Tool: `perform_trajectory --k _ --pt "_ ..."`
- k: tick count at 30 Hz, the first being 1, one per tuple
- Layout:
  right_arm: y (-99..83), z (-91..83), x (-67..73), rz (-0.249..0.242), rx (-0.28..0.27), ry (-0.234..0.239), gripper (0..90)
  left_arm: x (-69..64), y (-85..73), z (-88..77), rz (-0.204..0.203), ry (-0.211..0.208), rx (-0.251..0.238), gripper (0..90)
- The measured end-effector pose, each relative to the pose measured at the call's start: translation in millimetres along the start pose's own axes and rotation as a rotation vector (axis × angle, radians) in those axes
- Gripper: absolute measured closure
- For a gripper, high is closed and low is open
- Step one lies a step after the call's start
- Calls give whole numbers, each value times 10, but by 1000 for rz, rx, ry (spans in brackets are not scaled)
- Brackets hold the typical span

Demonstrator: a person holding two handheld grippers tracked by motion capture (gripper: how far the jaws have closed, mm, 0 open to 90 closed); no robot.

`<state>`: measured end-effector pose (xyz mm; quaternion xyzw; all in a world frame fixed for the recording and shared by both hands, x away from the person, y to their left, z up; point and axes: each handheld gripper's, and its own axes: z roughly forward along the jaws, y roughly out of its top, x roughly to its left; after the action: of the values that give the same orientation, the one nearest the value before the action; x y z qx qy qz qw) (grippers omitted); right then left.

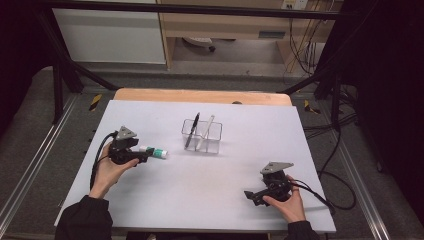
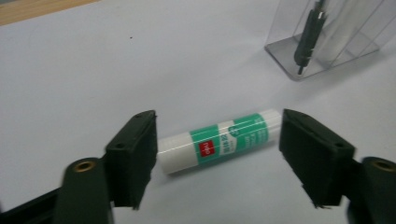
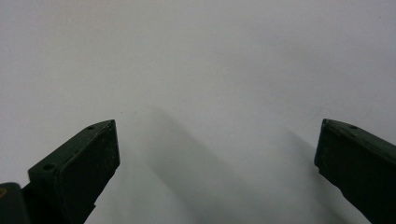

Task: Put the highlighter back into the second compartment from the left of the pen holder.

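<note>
Pale grey table (image 1: 200,200), wooden edge showing at the far side. Left gripper (image 2: 217,156), held in the person's left hand (image 1: 111,172), sits low at the table's left, jaws spread wide on either side of a glue stick (image 2: 219,139). The stick lies flat on the table, white with a green label and a small red mark; its ends reach almost to the jaw faces, and contact at either end cannot be made out. From the high view the stick pokes out just past the gripper toward the middle, its near end hidden by the jaws. A clear holder (image 1: 202,136) stands mid-table, well apart, with a dark pen (image 1: 192,130) and a pale one (image 1: 205,131) leaning inside; the compartments are hard to tell apart. In the left gripper view the holder is cut off by the frame's top right corner. Right gripper (image 3: 217,158), in the right hand (image 1: 287,200) at near right, is released, jaws wide over bare table.
</note>
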<state>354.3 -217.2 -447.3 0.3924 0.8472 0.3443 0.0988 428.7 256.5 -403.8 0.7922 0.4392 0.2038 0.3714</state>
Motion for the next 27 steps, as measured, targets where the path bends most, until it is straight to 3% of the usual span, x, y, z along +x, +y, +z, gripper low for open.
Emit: perform_trajectory --k 8,15,22,27 --pt "6 8 -9 2 0 2 9 127 -27 49 -48 17 1 599" --pt "10 2 -14 0 -1 3 9 106 -17 166 -59 23 14 785" --pt "12 4 -12 6 -2 4 9 104 12 231 -73 12 5 892" --pt "14 -5 -13 9 -4 4 9 108 43 310 -70 5 17 895"
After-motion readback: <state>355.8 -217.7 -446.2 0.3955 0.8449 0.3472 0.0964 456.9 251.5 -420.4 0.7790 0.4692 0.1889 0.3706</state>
